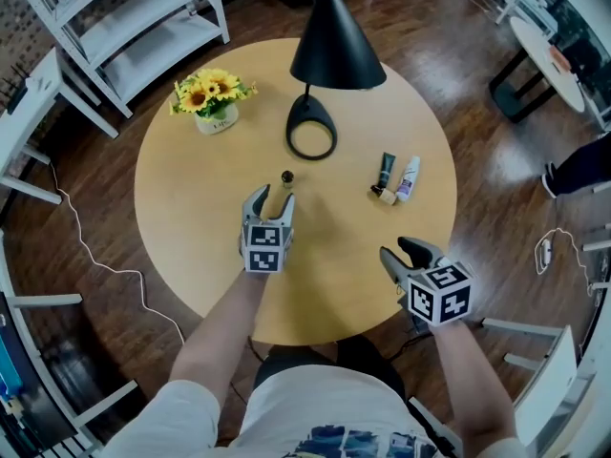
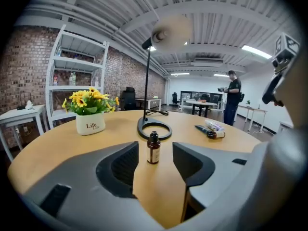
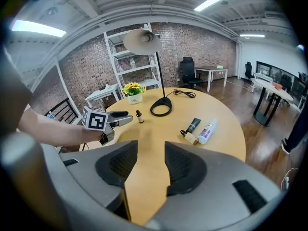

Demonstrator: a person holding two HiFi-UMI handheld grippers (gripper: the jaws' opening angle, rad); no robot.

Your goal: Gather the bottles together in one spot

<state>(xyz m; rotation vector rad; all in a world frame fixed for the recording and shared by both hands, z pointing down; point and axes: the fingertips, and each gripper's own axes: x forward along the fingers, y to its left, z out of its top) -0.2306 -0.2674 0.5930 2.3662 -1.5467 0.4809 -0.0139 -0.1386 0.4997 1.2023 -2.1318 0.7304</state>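
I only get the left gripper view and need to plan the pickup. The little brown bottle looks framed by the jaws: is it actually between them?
Observer: No. In the head view the little brown bottle stands just beyond the tips of the left gripper, not between them.
Operator: And the pile off to my right, how many pieces?
Observer: Three, lying close together: a dark tube, a white bottle and a small beige bottle at the tube's near end.
Operator: Is the right gripper carrying anything?
Observer: No. The right gripper has its jaws apart, with only tabletop showing between them.
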